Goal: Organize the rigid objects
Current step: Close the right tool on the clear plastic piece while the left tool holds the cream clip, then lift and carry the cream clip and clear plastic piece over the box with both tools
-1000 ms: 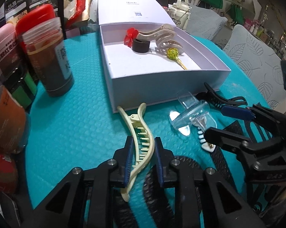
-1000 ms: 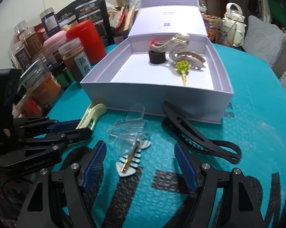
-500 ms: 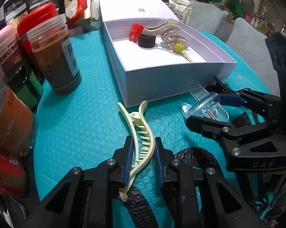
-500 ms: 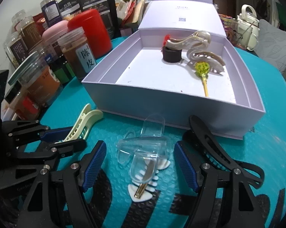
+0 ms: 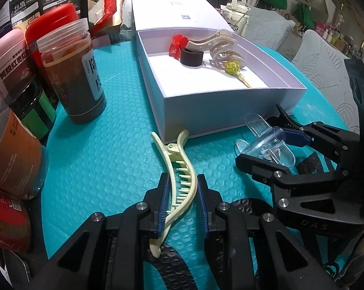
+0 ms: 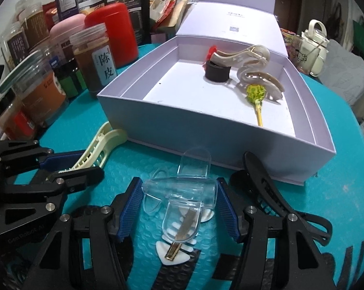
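A: While the left gripper [image 5: 180,203] has its jaws clamped on the cream clip [image 5: 179,181] lying on the desk [image 5: 109,159], why wait?

B: So both lift together, probably. The right gripper [image 6: 179,207] jaws are closing around the clear clip [image 6: 182,188], near the box [image 6: 182,135].

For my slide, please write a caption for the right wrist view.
Right gripper closing around a clear hair claw before the open white box.
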Demonstrator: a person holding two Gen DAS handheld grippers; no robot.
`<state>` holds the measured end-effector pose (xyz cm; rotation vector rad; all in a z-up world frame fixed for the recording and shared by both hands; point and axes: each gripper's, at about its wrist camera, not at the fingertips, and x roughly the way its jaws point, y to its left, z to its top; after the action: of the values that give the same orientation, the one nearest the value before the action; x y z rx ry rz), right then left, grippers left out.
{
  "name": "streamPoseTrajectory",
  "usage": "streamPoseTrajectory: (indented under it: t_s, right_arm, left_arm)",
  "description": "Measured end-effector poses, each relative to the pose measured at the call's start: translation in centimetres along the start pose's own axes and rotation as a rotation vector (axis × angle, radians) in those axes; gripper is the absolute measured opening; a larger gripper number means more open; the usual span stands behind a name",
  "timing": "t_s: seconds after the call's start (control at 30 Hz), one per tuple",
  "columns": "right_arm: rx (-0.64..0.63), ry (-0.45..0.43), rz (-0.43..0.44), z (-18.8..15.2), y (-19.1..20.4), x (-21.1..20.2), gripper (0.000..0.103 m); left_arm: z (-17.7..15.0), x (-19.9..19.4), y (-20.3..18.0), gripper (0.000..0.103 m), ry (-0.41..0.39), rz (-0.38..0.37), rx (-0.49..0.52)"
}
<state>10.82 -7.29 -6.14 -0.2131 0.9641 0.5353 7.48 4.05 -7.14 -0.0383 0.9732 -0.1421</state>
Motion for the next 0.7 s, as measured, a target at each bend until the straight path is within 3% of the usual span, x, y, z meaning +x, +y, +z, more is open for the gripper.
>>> streamPoseTrajectory:
  t_s: [0.17,0.7]
  right_arm:
    - [0.051,-0.019,0.037,0.0,-0.8,-0.6,0.061]
    - [0.063,-0.066,0.043,-1.5,-0.6,-3.8,0.061]
  left_arm:
    - [0.0,-0.2,0.4,0.022,0.002,-0.024,-0.032]
    - [-0.9,-2.6,-0.7,0.022,-0.026,-0.04,-0.029]
